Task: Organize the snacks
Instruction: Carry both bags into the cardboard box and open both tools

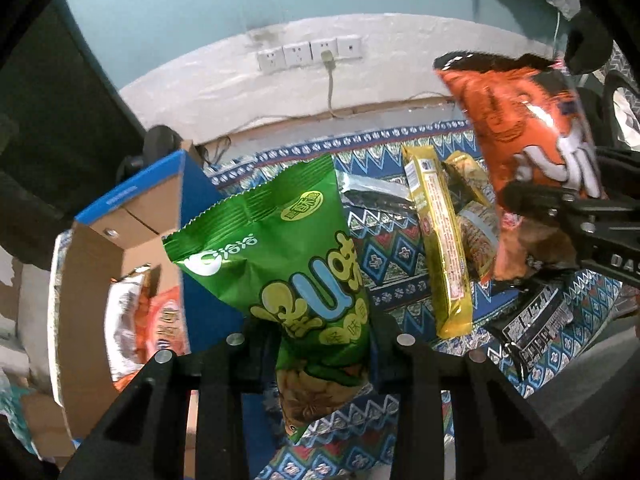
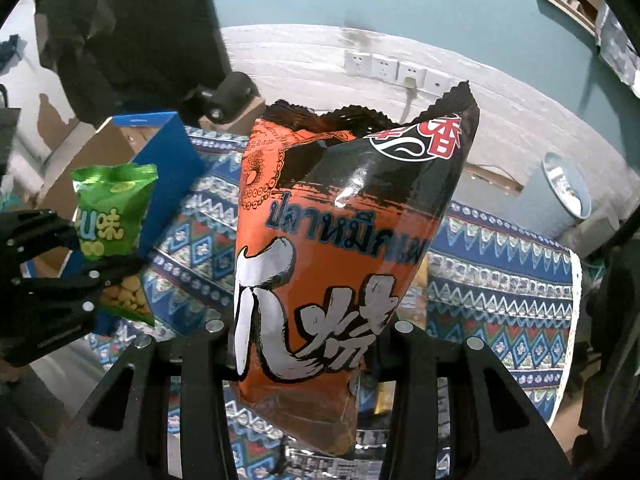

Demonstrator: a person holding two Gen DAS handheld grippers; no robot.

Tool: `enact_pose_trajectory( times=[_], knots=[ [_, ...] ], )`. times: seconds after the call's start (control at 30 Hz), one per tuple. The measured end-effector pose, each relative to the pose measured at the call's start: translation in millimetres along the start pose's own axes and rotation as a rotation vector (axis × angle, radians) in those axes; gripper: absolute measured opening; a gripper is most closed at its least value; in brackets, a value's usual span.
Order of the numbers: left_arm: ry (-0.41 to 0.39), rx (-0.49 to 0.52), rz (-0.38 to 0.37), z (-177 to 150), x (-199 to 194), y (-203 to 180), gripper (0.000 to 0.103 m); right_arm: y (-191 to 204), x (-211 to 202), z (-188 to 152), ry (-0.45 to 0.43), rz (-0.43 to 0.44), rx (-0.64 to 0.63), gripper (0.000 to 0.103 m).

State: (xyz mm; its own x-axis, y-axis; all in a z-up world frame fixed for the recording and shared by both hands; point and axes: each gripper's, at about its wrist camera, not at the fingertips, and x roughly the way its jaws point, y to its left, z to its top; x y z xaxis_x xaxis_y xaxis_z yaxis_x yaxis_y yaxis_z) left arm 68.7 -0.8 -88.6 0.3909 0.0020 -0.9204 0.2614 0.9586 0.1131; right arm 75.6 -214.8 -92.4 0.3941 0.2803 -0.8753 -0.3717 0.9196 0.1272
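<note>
Right now both grippers hold bags up off the patterned cloth (image 1: pixel 392 248). The left gripper (image 1: pixel 320 354) has its jaws clamped on the bottom of a green bag (image 1: pixel 288 248), just beside the open box (image 1: pixel 132 224). The right gripper (image 2: pixel 304 340) has its jaws clamped low on an orange bag (image 2: pixel 336 248). More snacks lie on the cloth, among them a yellow pack (image 1: pixel 438 240).

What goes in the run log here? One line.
left gripper: shut on green bag | right gripper: shut on orange bag | both lifted | box: left
</note>
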Motion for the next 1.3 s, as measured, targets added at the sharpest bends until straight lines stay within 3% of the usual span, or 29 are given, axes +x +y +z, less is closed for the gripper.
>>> enact_pose_trajectory(
  times=[0.43,1.3],
  knots=[
    [-0.124,-0.002,0.078,-13.9,-49.7,29.9,0.035,53.9,-11.0,25.9,-0.041,0.084,-0.053,0.040],
    [-0.123,-0.203,0.193,-57.0,-46.9,149.2,0.035,187.2,23.6,80.3,-0.053,0.219,-0.204,0.040]
  ],
)
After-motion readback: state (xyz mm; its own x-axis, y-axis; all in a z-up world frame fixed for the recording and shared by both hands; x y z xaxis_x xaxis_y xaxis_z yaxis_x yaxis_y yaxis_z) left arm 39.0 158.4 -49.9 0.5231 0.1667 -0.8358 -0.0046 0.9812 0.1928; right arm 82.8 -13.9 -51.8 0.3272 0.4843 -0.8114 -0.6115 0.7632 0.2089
